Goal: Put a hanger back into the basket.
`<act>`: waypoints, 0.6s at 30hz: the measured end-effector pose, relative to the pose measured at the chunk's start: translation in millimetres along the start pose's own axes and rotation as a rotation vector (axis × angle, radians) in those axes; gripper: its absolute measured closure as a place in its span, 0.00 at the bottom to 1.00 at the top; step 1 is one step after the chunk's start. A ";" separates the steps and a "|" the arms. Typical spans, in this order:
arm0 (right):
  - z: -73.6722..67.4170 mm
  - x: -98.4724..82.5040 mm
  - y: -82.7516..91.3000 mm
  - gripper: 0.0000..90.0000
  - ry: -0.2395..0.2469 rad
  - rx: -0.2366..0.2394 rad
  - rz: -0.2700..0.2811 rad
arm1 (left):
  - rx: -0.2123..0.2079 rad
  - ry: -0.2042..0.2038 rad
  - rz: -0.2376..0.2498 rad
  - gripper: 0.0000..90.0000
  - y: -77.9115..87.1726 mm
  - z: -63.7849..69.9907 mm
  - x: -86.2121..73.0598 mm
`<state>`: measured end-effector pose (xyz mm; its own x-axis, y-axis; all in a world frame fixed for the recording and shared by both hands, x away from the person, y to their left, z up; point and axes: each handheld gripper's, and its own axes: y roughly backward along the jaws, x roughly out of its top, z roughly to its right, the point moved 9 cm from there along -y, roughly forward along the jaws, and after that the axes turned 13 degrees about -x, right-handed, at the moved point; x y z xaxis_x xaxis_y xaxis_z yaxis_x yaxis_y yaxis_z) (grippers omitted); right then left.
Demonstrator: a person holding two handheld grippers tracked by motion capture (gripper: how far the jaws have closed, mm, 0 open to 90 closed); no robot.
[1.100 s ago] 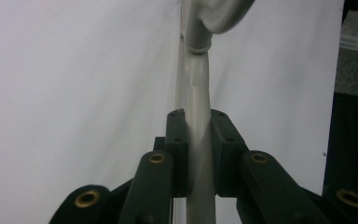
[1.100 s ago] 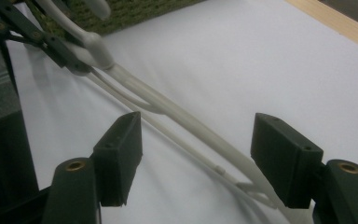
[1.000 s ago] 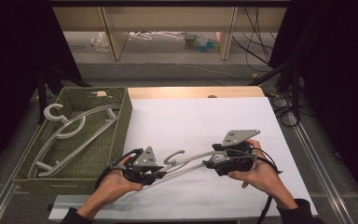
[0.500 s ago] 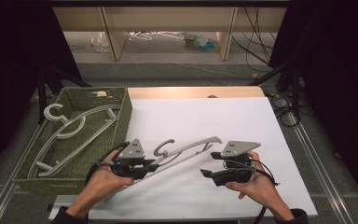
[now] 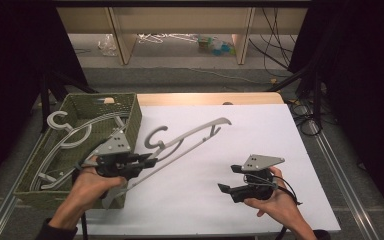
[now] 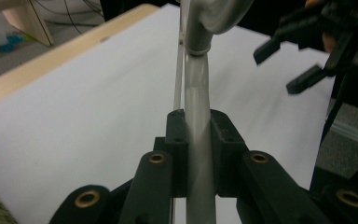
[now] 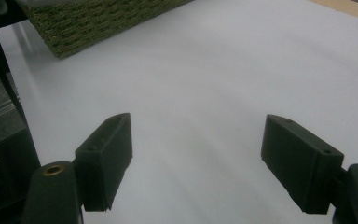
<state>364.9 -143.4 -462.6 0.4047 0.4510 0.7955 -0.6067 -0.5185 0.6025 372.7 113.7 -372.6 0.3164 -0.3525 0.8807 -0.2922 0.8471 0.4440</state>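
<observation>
High view: green basket (image 5: 130, 117) just beside held hanger (image 5: 190, 137).

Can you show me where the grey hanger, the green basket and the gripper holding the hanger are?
grey hanger (image 5: 190, 134): high view, on its upper arm.
green basket (image 5: 133, 116): high view, on its right wall.
left gripper (image 5: 147, 161): high view, at its jaw tips, shut on the hanger.
</observation>
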 end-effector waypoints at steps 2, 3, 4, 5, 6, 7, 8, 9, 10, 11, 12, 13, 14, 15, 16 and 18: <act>-0.5 -1.3 -0.1 0.28 0.005 -0.001 -0.004 | 0.003 0.001 0.023 0.88 6.7 0.7 5.9; -3.1 -3.0 0.9 0.29 0.007 0.010 -0.008 | 0.026 -0.009 0.042 0.88 21.0 1.0 15.4; -3.3 -3.1 0.8 0.28 0.005 0.006 -0.003 | 0.034 -0.013 0.046 0.88 27.5 0.6 19.0; -3.7 -3.5 0.8 0.28 0.005 0.007 -0.002 | 0.042 -0.007 0.060 0.88 33.6 -0.2 22.8; -4.1 -4.1 0.8 0.28 0.002 0.008 -0.007 | 0.042 -0.001 0.062 0.88 39.4 -0.7 25.7; -4.2 -4.6 0.4 0.28 0.006 0.013 -0.008 | 0.058 -0.004 0.059 0.88 45.2 -1.8 28.2; -3.9 -4.9 0.3 0.28 0.007 0.009 -0.008 | 0.063 -0.008 0.066 0.88 50.5 -2.9 31.5; -4.0 -4.8 0.2 0.28 0.006 0.010 -0.009 | 0.070 -0.019 0.064 0.88 56.3 -5.0 34.0; -4.0 -4.6 0.2 0.28 0.004 0.010 -0.009 | 0.086 -0.021 0.060 0.88 62.1 -7.6 35.8; -4.1 -4.8 0.2 0.28 0.005 0.011 -0.009 | 0.105 -0.030 0.063 0.88 68.1 -11.7 38.0; -4.5 -5.2 0.6 0.28 0.002 0.013 -0.013 | 0.118 -0.028 0.062 0.88 73.5 -15.1 38.7; -3.9 -5.4 0.2 0.28 0.009 0.011 -0.010 | 0.133 -0.029 0.059 0.88 77.7 -18.4 38.8; -3.8 -5.5 0.2 0.28 0.007 0.011 -0.011 | 0.151 -0.023 0.064 0.88 84.1 -23.6 38.9; -3.5 -5.3 -0.2 0.28 0.004 0.010 -0.010 | 0.164 -0.021 0.062 0.88 89.5 -28.3 38.1; -3.5 -5.6 0.0 0.28 -0.001 0.011 -0.013 | 0.178 -0.017 0.064 0.88 94.4 -33.1 37.0; -2.6 -6.5 -0.5 0.28 0.005 0.009 -0.013 | 0.212 -0.011 0.063 0.88 105.1 -45.1 33.4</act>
<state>360.9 -144.2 -468.2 0.4093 0.4617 0.7870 -0.5949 -0.5190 0.6138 393.2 208.9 -304.0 0.2825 -0.3068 0.9089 -0.4949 0.7650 0.4121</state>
